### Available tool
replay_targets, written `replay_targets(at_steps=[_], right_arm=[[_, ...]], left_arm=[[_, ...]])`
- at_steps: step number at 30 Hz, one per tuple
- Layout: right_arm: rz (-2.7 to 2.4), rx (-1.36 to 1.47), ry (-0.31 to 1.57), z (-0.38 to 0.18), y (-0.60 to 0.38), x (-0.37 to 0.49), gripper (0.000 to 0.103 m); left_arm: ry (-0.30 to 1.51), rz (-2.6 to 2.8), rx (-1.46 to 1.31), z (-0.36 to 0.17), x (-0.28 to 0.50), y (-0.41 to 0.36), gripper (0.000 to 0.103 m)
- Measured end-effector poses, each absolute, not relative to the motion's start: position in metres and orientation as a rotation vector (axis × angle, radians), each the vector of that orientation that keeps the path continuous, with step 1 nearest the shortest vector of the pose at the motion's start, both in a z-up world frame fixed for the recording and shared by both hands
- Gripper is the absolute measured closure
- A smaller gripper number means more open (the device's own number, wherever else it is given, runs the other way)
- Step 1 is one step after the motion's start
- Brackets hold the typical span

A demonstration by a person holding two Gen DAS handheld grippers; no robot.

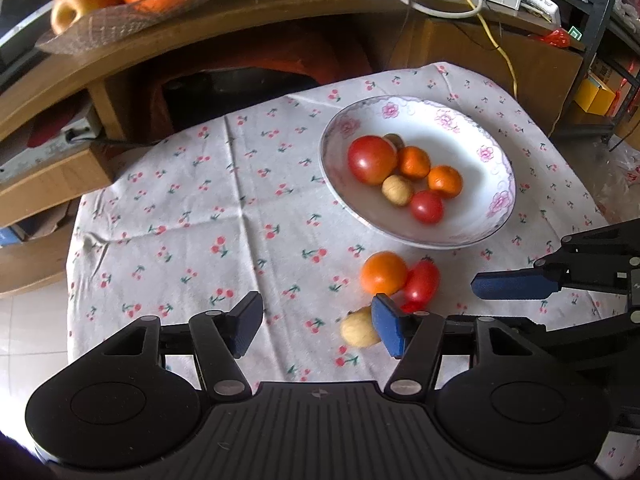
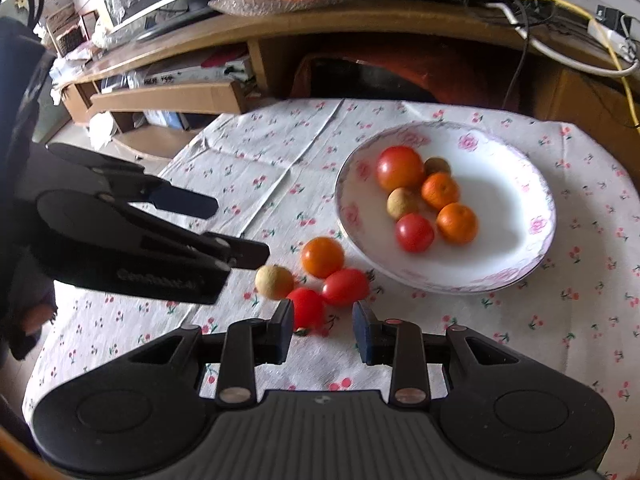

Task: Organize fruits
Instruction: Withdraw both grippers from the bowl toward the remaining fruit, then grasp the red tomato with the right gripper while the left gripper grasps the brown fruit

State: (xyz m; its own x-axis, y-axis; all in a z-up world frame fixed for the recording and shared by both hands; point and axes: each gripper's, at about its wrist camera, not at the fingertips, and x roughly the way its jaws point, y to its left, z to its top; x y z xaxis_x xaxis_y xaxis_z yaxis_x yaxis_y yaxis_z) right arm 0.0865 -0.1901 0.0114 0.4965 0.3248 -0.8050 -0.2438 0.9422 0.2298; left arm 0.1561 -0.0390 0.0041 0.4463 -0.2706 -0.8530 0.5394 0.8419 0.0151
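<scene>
**Loose fruit grouped below the plate rim**

Cherry-print tablecloth (image 2: 260, 152): bare and wide toward 10 o'clock of the flowered plate (image 2: 500, 276). The plate holds six fruits. At its 7 o'clock rim, on the cloth, lie a tangerine (image 2: 322, 257), oval tomato (image 2: 345, 287), round tomato (image 2: 306, 307) and tan longan (image 2: 274, 281). Left gripper (image 1: 316, 324): fingers apart, empty, longan beside one pad. Right gripper (image 2: 322, 330): fingers apart, round tomato just ahead.
</scene>
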Motion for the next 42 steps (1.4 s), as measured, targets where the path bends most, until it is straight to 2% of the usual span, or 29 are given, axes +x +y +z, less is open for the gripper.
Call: replay_targets(at_steps=[31,35,42], right_arm=[[0.355,0.045,1.030,-0.004,-0.164,0.101,0.071],[0.352,0.047,1.036,-0.005,-0.166,0.101,0.075],[0.377,0.063,1.044,-0.002,-0.170,0.093,0.076]], left_arm=[[0.984,-0.509,0.341,0.004,0.152,-0.026,0.031],[0.991,-0.505,0.346,0.001,0.153,-0.025,0.030],[1.015,-0.507,0.345,-0.006,0.156,-0.023,0.030]])
